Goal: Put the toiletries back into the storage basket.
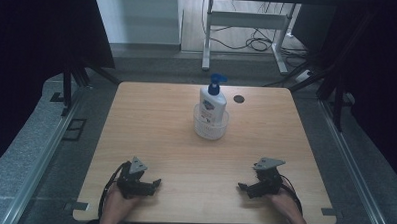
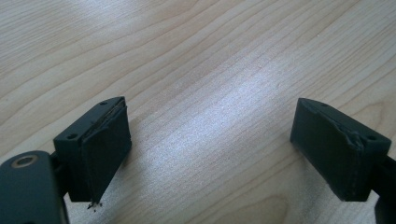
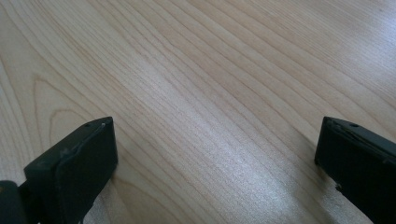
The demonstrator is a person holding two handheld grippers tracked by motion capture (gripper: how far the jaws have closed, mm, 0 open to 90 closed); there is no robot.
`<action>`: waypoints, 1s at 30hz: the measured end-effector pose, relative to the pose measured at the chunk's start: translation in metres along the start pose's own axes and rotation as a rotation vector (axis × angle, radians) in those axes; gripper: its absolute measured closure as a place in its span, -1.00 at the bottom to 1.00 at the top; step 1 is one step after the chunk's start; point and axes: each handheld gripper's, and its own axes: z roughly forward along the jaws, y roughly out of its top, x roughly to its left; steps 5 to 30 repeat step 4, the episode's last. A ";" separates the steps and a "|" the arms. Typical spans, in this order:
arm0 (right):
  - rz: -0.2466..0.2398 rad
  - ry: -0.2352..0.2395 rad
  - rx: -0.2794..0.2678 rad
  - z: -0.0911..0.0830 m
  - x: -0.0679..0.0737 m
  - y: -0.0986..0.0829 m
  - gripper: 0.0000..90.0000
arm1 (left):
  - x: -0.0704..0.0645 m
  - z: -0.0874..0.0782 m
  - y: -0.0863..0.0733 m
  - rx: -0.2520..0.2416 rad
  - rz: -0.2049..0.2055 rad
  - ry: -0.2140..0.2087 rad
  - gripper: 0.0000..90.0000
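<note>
Left gripper low at the near left edge of the wooden table, held in a hand coming up from below, jaws pointing inward toward the middle and spread wide with nothing but bare wood grain between them. Right gripper mirrored at the near right edge, gripped by the other hand, wrist angled in, jaws likewise wide apart and empty. Farther off, well apart from both, near the table's far edge: a white pump bottle with blue pump head, upright inside a clear round container. Beyond, just beside it, a dark round hole in the tabletop.
</note>
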 end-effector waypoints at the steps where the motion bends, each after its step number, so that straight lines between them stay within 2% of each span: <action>1: 0.000 0.000 0.000 0.000 0.000 0.000 -1.00 | 0.000 0.000 0.000 0.000 0.000 0.000 -0.74; 30: 0.000 0.002 -0.002 0.000 0.000 0.000 -1.00 | 0.000 0.000 0.000 0.000 0.000 0.000 -0.75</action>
